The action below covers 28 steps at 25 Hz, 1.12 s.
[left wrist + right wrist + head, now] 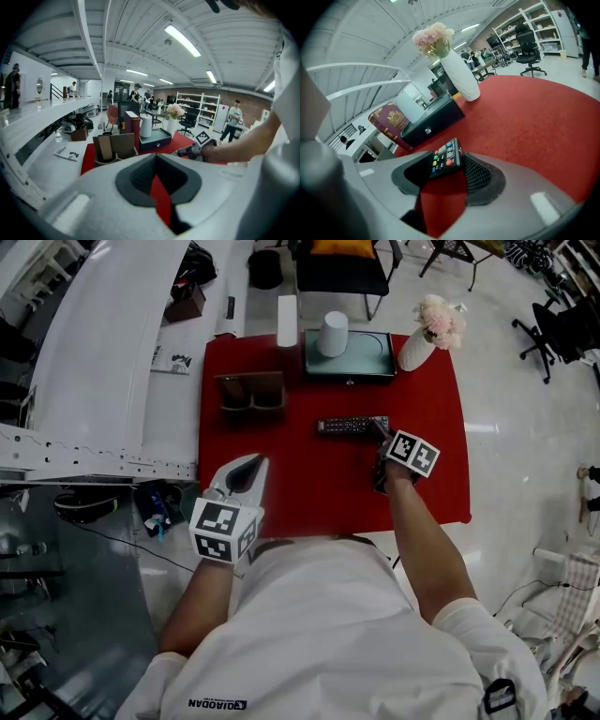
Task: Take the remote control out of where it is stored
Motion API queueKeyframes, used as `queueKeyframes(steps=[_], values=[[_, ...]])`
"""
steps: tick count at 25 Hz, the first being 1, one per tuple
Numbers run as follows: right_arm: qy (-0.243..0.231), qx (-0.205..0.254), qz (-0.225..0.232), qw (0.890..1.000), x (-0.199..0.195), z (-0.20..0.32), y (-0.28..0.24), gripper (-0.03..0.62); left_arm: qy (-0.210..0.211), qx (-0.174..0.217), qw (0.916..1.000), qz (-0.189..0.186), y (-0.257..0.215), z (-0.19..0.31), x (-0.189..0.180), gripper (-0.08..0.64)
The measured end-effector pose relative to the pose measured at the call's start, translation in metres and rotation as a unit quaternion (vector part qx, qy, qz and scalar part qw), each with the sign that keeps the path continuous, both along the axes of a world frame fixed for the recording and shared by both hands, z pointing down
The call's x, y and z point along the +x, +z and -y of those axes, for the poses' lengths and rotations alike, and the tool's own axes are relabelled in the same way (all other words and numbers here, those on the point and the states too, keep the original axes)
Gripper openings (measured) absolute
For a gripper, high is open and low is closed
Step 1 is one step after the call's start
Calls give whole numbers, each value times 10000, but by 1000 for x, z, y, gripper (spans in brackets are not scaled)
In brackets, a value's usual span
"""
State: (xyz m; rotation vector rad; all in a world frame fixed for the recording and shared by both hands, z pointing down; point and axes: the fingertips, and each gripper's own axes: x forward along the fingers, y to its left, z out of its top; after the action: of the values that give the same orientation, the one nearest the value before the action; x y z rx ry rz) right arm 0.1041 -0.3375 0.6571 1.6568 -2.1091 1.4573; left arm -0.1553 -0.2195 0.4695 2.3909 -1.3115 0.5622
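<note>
One remote [352, 425] on red cloth [319, 479], well inside edges.

The near half of the red table [309, 493] lies bare, with open room from the front edge up to the remote [352, 425], which lies crosswise mid-table. The back is crowded: a brown holder [250, 392] at left, a dark tray [370, 357] carrying a white cylinder [332, 334], and a vase [415, 351] at right. Only a narrow gap parts holder and tray. A bare strip runs along the right edge.
</note>
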Motion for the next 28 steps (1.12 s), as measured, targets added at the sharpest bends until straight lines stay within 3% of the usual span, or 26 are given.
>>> queueKeyframes(steps=[5, 14, 28], values=[[-217, -74, -555, 9982, 4, -1, 8, 216, -27, -13, 10000, 5, 0, -3, -1, 2], [-441, -47, -1014, 9939, 4, -1, 14, 219, -83, 17, 10000, -13, -2, -5, -6, 2], [-624, 306, -1228, 9900, 1, -3, -13, 218, -175, -21, 9995, -281, -5, -8, -11, 2]])
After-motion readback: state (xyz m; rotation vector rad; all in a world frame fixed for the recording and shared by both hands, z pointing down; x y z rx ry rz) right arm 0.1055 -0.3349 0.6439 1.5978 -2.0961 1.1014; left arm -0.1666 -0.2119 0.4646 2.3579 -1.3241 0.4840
